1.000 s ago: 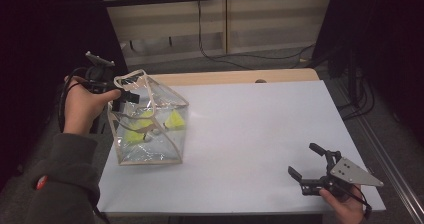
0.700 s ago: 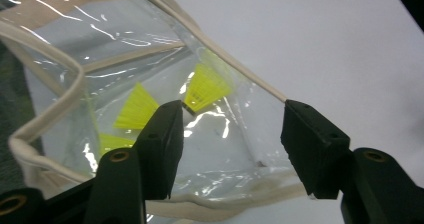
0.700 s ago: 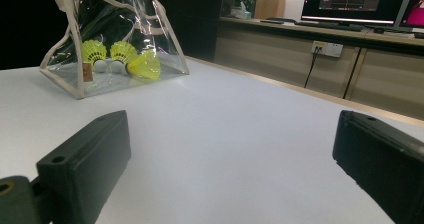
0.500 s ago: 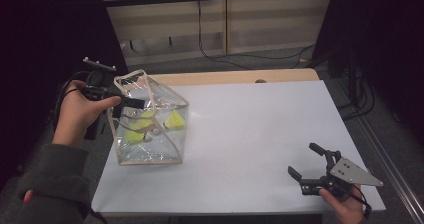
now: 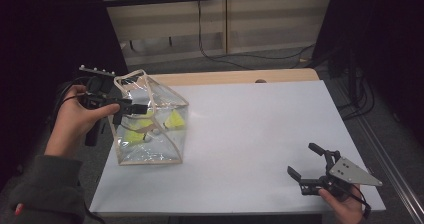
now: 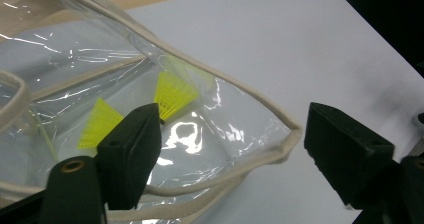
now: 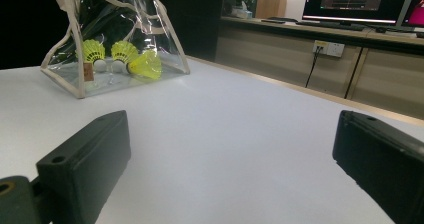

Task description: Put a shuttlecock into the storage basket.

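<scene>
A clear plastic bag (image 5: 150, 134) with cream trim stands at the left of the white table (image 5: 260, 124), with yellow shuttlecocks (image 5: 175, 120) inside. My left gripper (image 5: 132, 110) is at the bag's top rim. Its jaws have just been opening. In the left gripper view, the cream rim (image 6: 280, 139) lies between the spread jaws of the left gripper (image 6: 232, 119), and neither pad presses on it. Below the rim, the shuttlecocks (image 6: 172, 91) show through the plastic. My right gripper (image 5: 302, 158) stands open over the near right of the table, with nothing between its jaws. In the right gripper view, the bag (image 7: 115, 44) is far off beyond the right gripper (image 7: 232, 126).
A wooden strip (image 5: 235, 76) runs along the table's far edge. Beyond it are low cabinets and loose cables on the floor (image 5: 225, 59). Monitors (image 7: 360, 1) sit on a counter in the right gripper view. A metal rail (image 5: 395, 184) runs beside the table's right edge.
My left gripper's jaws have spread apart at the bag's rim, and the left forearm has shifted a little. The bag and the right gripper have stayed where they were.
</scene>
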Action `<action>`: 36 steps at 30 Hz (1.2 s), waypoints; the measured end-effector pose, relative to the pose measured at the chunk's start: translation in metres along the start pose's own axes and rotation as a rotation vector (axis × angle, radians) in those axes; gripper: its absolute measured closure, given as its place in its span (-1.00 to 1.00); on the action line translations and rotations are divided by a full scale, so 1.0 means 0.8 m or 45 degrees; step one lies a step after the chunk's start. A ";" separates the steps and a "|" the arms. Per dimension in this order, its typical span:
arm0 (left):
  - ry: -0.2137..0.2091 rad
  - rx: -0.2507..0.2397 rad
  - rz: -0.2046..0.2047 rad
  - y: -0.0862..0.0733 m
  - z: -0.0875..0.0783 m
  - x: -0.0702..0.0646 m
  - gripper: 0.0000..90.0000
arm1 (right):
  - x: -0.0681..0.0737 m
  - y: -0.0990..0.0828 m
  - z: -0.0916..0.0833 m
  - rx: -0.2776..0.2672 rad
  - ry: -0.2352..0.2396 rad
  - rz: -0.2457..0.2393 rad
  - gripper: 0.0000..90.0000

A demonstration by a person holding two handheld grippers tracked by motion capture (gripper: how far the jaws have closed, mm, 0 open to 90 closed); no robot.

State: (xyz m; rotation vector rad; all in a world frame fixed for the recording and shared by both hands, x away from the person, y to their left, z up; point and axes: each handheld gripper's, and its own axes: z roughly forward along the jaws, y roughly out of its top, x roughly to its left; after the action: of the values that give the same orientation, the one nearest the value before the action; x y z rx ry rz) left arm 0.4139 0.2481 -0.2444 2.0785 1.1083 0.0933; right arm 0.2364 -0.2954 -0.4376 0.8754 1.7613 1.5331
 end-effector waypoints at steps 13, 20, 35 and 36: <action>-0.072 -0.068 0.034 -0.014 0.006 -0.008 -0.71 | 0.000 0.000 0.000 0.002 0.000 -0.004 -0.96; -0.111 -0.072 0.074 -0.021 0.006 -0.010 -0.74 | 0.000 0.000 0.000 0.002 -0.002 -0.002 -0.96; -0.211 -0.103 0.142 -0.032 0.013 -0.026 -0.83 | 0.001 0.000 0.001 0.004 0.003 -0.004 -0.96; -0.215 -0.103 0.145 -0.033 0.015 -0.026 -0.83 | 0.001 0.000 0.001 0.002 0.002 -0.005 -0.96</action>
State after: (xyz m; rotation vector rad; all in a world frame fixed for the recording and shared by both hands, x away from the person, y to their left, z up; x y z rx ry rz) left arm 0.3873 0.2344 -0.2644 2.0353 0.8713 0.0170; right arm 0.2367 -0.2944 -0.4376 0.8709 1.7644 1.5306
